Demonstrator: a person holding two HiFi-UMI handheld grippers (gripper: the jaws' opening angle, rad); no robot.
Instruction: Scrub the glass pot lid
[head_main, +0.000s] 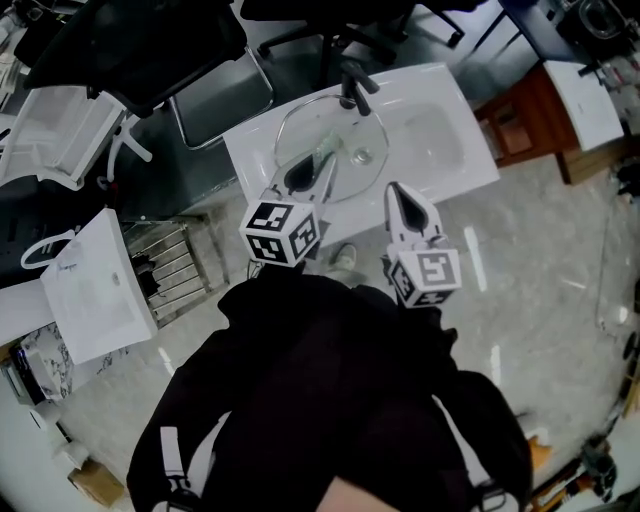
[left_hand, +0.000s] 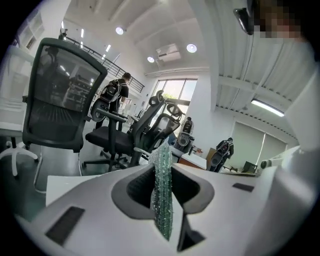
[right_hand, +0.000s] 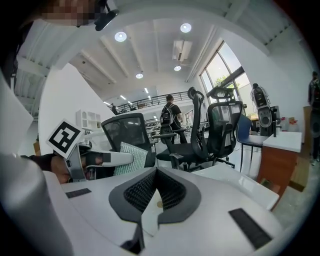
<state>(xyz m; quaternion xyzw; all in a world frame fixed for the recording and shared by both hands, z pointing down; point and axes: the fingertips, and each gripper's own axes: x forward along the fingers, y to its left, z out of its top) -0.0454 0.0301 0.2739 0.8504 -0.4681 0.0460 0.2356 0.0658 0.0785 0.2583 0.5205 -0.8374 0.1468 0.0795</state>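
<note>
The round glass pot lid (head_main: 345, 125) lies over the white sink basin (head_main: 440, 150), with its knob (head_main: 362, 155) near the middle. My left gripper (head_main: 305, 172) hovers over the lid's near-left part, shut on a glittery green scrub pad (left_hand: 162, 190) that stands on edge between the jaws. Beyond the sink's front edge, to the right of the lid, my right gripper (head_main: 398, 195) is shut with nothing in it (right_hand: 155, 200). In the right gripper view, the left gripper (right_hand: 107, 159) and its scrub pad (right_hand: 127, 157) show at the left.
A black faucet (head_main: 355, 90) stands at the sink's back edge. Office chairs (head_main: 150, 50) crowd the far side. Another white basin (head_main: 95, 290) and a metal rack (head_main: 170, 265) sit at left, a wooden cabinet (head_main: 525, 120) at right. A person (right_hand: 171, 116) stands far off.
</note>
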